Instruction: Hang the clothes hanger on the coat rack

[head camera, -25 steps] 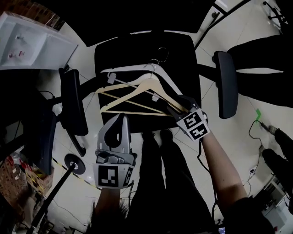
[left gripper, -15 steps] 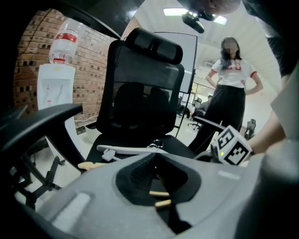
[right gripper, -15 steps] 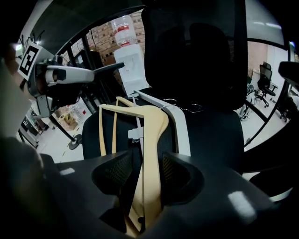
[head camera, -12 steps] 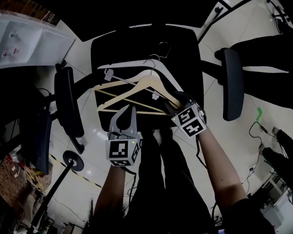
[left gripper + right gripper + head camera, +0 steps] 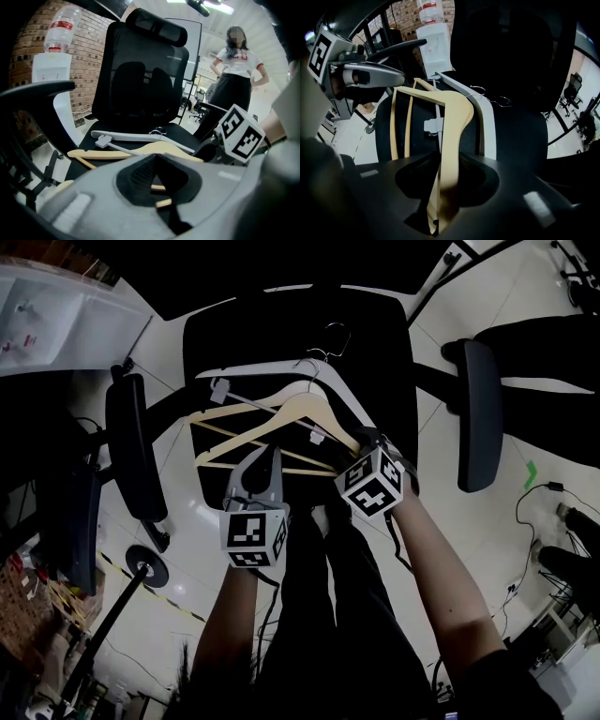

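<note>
A wooden hanger (image 5: 281, 413) lies flat on the black chair seat (image 5: 375, 352), partly over a white clip hanger (image 5: 272, 371). My right gripper (image 5: 361, 442) points steeply down at the wooden hanger's right arm. That arm (image 5: 454, 112) runs between the jaws, which are closing, with dark gaps still on both sides. My left gripper (image 5: 265, 457) is low at the seat's front edge, open, with its tips over the wooden hanger's lower bars (image 5: 157, 187). Nothing is gripped in it. No coat rack is in view.
The chair's armrests (image 5: 131, 446) (image 5: 478, 413) flank the seat, and its backrest (image 5: 140, 79) rises behind. A water dispenser (image 5: 54, 56) stands at the left by a brick wall. A person (image 5: 236, 70) stands behind the chair. My own legs (image 5: 328, 596) are right below the grippers.
My left gripper has come down and forward from near my body to the seat's front edge. The right gripper has stayed on the hanger's arm and tipped further down.
</note>
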{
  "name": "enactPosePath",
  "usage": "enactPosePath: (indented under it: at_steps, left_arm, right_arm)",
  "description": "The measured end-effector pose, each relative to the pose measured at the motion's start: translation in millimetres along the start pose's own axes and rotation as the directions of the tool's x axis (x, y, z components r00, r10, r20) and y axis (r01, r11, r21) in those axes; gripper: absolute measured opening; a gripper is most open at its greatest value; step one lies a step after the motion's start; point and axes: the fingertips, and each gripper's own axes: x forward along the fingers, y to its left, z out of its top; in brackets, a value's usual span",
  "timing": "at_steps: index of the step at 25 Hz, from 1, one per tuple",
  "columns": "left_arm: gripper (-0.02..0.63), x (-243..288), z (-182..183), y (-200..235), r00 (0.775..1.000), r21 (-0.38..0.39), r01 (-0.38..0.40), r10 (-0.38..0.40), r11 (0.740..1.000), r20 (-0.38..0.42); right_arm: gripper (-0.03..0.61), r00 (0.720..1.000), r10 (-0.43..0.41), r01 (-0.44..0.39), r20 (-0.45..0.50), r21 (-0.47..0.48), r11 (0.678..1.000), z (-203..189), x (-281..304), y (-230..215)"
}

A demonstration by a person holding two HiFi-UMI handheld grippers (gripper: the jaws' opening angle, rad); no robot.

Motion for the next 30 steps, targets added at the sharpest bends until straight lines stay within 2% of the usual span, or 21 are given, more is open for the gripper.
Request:
enactPosePath:
  at_steps: [8, 14, 24, 30]
  left_arm:
    - [0.005, -2.6, -6.6, -6.3, 1.000, -0.007, 0.005, -0.005, 1.000, -0.006]
    - [0.005, -4.8, -4.0, -1.8, 1.000, -0.006, -0.005, 0.005, 1.000, 0.001]
    - [0.005, -8.9, -3.5, -5.0, 1.000, -0.007, -0.006, 0.006, 1.000, 0.006]
    - [0.005, -14.1, 6.5, -7.2, 1.000, -0.002, -0.002, 0.002, 1.000, 0.027]
  right_arm:
    - [0.101, 1.000, -0.003, 0.002, 0.017, 0.061, 0.998, 1.9, -3.6, -2.5]
    - [0.097, 0.998, -0.050, 0.047, 0.029, 0.093, 0.995, 0.6, -8.1, -3.6]
    - [0.094, 0.993, -0.095, 0.089, 0.068, 0.078, 0.993, 13.9, -26.3, -7.1]
    - [0.094, 0.981, -0.160, 0.148, 0.111, 0.109, 0.983, 17.7, -44.2, -17.2]
